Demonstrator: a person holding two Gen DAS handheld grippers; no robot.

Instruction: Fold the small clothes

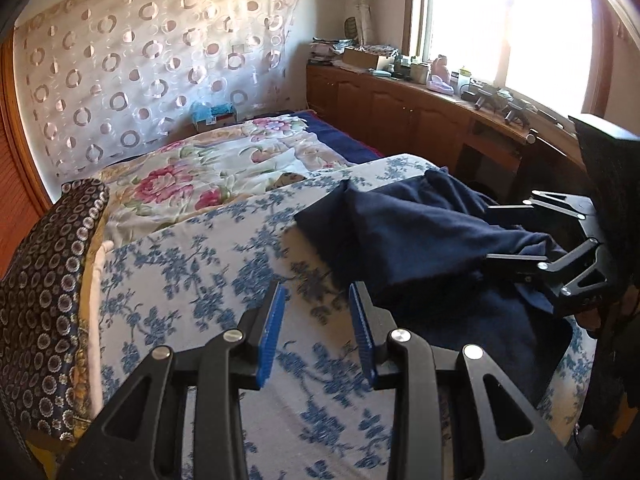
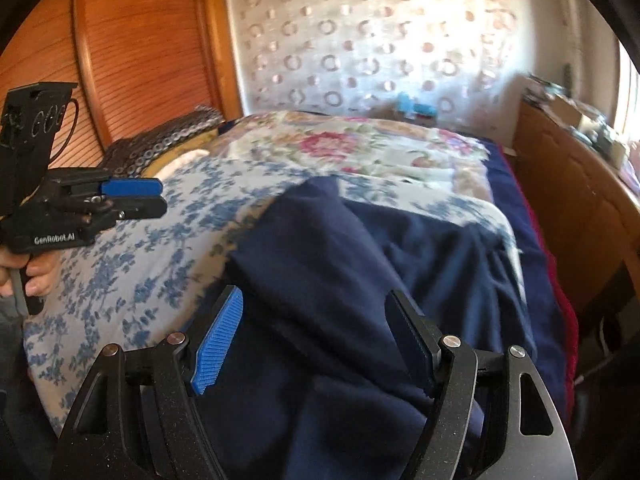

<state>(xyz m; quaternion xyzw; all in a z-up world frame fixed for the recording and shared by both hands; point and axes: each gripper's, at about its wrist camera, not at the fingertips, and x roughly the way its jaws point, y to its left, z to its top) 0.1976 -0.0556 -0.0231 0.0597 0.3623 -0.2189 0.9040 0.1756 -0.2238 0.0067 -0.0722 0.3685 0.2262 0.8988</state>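
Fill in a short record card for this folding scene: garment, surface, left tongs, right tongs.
garment: navy garment, partly folded, rumpled
surface: blue floral bedcover
left tongs: open, empty, over the bedcover beside the garment
right tongs: open, fingers either side of the garment
behind: pink floral quilt

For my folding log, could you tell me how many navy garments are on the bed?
1: the navy garment lies on the blue-flowered sheet, between the open right gripper's fingers; the left gripper hovers open beside it. Folds may hide another.
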